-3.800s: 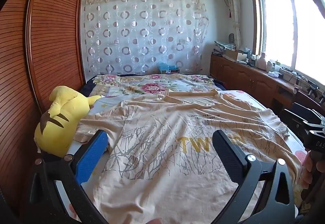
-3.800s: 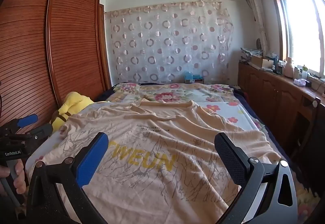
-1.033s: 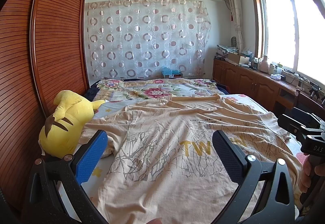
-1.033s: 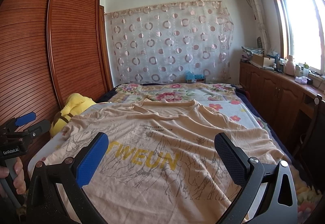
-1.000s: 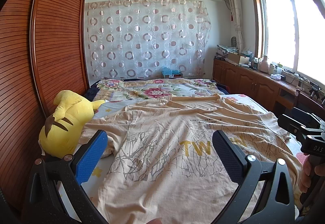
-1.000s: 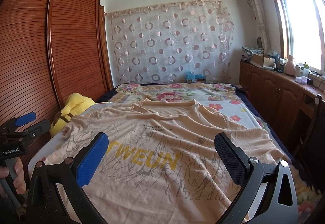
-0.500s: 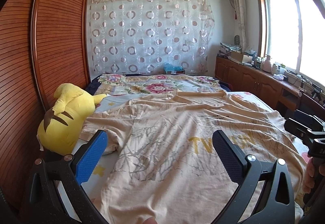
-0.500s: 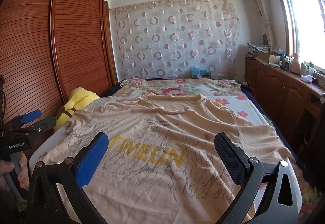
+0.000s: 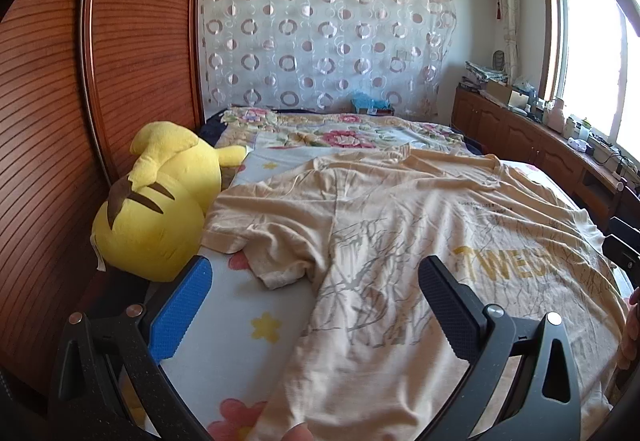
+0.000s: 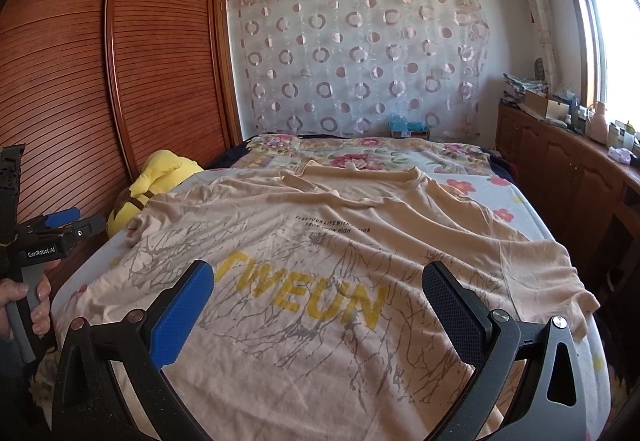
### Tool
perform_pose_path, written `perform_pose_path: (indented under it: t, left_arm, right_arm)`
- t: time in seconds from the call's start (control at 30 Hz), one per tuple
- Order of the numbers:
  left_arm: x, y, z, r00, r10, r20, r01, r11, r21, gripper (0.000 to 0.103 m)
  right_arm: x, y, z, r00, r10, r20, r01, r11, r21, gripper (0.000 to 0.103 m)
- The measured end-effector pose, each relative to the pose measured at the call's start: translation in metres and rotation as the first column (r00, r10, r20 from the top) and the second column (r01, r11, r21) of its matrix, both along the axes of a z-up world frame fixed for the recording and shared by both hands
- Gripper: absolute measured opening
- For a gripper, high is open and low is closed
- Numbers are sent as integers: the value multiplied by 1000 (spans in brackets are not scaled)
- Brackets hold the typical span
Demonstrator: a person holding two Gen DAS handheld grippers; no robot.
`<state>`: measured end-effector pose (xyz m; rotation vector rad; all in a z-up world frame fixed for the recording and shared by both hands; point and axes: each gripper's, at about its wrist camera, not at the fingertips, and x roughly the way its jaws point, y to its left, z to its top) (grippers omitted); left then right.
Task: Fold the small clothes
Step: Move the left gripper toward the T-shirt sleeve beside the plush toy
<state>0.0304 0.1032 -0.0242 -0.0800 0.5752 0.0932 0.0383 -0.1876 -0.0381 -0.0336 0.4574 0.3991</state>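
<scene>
A beige T-shirt [image 9: 420,225] [image 10: 340,241] with yellow lettering and grey branch print lies spread front-up on the bed, collar toward the far end. Its left sleeve [image 9: 256,241] is crumpled near the plush toy. My left gripper [image 9: 316,281] hovers open over the shirt's left side, above the bare sheet and the shirt's edge. Above the lower chest of the shirt, my right gripper [image 10: 318,289] stands open too, holding nothing. In the right wrist view the left gripper [image 10: 60,227] appears at the left edge, held by a hand.
A yellow plush toy [image 9: 156,205] lies at the bed's left edge against the brown louvred wardrobe [image 9: 100,81]. The floral sheet [image 9: 340,137] covers the far half of the bed. A wooden cabinet [image 10: 568,165] with clutter runs along the right wall under the window.
The left gripper has swung left and lower, toward the crumpled sleeve and plush toy. The right gripper has dipped slightly nearer the shirt. Both have stayed open.
</scene>
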Motion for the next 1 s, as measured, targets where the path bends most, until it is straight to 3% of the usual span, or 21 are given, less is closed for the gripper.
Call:
perform_pose_path:
  t: [0.33,0.77,1.0]
  left_arm:
    - [17,33,-17,997,-31,-70,33,999,28,103]
    - [67,87,-34,972,-94,-215,82,994,-66,81]
    - [100,103,-42,956,-104,-273,83,993,-86,79]
  right_arm:
    - [23,18,1,998,50,-24,-50,998,-33,103]
    - [44,42,-10,977,162,-135,-174,981,-81,103]
    - [50,43,-7,966,197,-170,-217,970,-108,103]
